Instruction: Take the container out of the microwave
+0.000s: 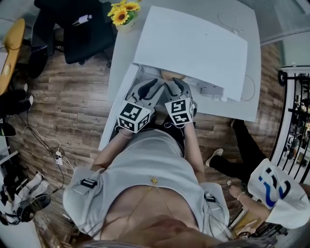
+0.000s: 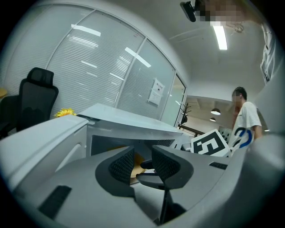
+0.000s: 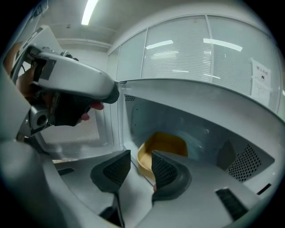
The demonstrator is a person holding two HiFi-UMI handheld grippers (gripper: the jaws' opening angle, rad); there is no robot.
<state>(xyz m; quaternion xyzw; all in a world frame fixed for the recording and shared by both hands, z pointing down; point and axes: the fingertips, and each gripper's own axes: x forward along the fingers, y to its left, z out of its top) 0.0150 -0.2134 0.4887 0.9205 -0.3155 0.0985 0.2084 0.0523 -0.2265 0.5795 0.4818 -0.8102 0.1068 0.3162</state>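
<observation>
A white microwave point(image 1: 193, 48) stands on a white table point(image 1: 121, 53) with its door point(image 1: 116, 109) swung open to the left. Inside lies a yellow container point(image 3: 167, 144); it shows as a tan sliver point(image 1: 170, 75) in the head view. My right gripper point(image 3: 141, 162) is open, its jaws just short of the container's near rim with nothing between the pads. My left gripper point(image 2: 142, 162) is also open and empty, beside the right one at the opening. Through its gap I see the container point(image 2: 137, 161). Both grippers' marker cubes point(image 1: 133, 117) sit in front of the opening.
A vase of sunflowers point(image 1: 123, 14) stands at the table's back left corner, with a black office chair point(image 1: 82, 29) behind it. Cables point(image 1: 55, 155) trail on the wooden floor at left. Another person point(image 1: 271, 189) crouches at right, near a metal rack point(image 1: 295, 121).
</observation>
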